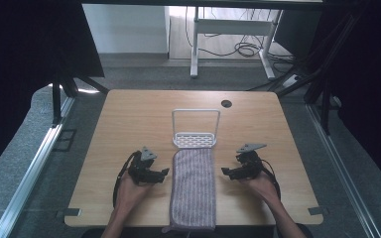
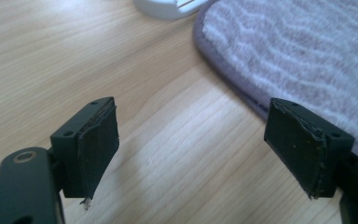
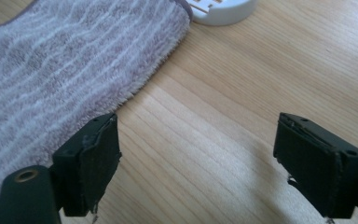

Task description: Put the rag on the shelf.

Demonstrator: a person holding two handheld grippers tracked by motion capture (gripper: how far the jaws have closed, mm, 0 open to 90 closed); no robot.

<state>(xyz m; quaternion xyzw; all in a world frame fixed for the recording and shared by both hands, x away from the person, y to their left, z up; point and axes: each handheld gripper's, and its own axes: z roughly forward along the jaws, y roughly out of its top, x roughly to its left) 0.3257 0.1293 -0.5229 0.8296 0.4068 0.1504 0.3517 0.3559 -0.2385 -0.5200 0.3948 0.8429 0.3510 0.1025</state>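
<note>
A long purple-grey striped towel (image 1: pixel 193 186) lies flat down the middle of the wooden table (image 1: pixel 129 119), its near end hanging over the front edge. A white wire rack (image 1: pixel 195 130) stands upright at the towel's far end. My left gripper (image 1: pixel 165 171) rests on the table just left of the towel, jaws open on bare wood. In the left gripper view the towel's (image 2: pixel 298 51) rounded corner lies beside the right jaw. My right gripper (image 1: pixel 224 171) sits just right of the towel, jaws open and holding nothing. The right gripper view has the towel (image 3: pixel 60 79) by its left jaw.
A round cable hole (image 1: pixel 226 103) marks the table's far edge. Behind the table stand a white desk frame (image 1: pixel 230 29) with cables on the floor and dark curtains at both sides. The rack's white base (image 3: pixel 223 11) lies at the top of the right gripper view.
</note>
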